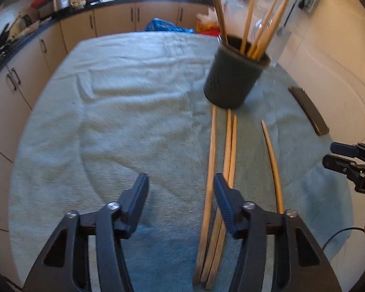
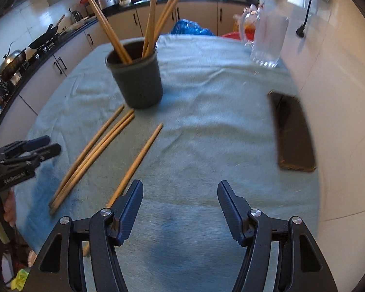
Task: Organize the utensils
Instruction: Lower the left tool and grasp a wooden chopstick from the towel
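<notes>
You are at the pick-up step: four loose wooden chopsticks (image 2: 95,155) lie on the green towel (image 2: 206,133) before the dark cylindrical holder (image 2: 136,77). Your left gripper (image 1: 181,194) and right gripper (image 2: 180,202) are both open and empty; next, centre one stick between the pads and close.

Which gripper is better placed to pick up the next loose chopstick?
Left. The left gripper hangs open right beside the three grouped chopsticks. The right gripper is open over bare cloth, with only the single chopstick by its left finger.
</notes>
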A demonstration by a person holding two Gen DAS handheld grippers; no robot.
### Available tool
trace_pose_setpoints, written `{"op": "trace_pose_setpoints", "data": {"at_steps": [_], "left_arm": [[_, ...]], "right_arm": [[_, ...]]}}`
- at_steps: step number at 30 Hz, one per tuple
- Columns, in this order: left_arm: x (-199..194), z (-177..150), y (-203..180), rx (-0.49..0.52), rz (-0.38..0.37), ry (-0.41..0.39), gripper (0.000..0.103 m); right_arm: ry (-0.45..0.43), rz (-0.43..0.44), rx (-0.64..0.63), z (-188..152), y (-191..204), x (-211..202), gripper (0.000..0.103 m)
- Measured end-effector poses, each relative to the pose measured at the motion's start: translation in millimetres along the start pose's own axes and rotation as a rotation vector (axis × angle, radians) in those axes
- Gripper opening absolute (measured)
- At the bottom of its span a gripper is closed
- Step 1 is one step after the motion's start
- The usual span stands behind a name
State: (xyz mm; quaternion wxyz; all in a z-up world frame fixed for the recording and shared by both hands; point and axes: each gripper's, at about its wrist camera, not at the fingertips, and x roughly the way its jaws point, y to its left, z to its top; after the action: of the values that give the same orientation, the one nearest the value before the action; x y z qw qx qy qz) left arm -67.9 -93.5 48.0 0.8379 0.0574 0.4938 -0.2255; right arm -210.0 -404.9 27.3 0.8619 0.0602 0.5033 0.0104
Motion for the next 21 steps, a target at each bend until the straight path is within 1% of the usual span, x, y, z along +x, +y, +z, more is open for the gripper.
{"op": "trace_pose_setpoints", "data": {"at_steps": [3, 7, 11, 14, 16, 21], "left_arm": [[13, 5, -6, 0.005, -0.023, 0.018, 0.041], [29, 17, -14, 0.018, -0.024, 0.043, 0.038], [42, 30, -22, 0.047, -0.022, 0.064, 0.033], [55, 43, -23, 0.041, -0.023, 0.086, 0.027], [61, 49, -25, 0.046, -0.02, 0.087, 0.027], [68, 60, -30, 0.062, -0.016, 0.085, 0.027]], "right_arm": [[0.019, 0.042, 0.019, 3, 7, 16, 0.068], [0.033, 0.082, 0.035, 14, 24, 35, 0.064], [0.034, 0.077, 0.029, 24, 37, 49, 0.059], [0.039, 0.068, 0.034, 30, 42, 60, 0.05], [0.043, 0.06, 0.042, 33, 41, 66, 0.046], [0.045, 0.03, 0.052, 40, 41, 80, 0.041]]}}
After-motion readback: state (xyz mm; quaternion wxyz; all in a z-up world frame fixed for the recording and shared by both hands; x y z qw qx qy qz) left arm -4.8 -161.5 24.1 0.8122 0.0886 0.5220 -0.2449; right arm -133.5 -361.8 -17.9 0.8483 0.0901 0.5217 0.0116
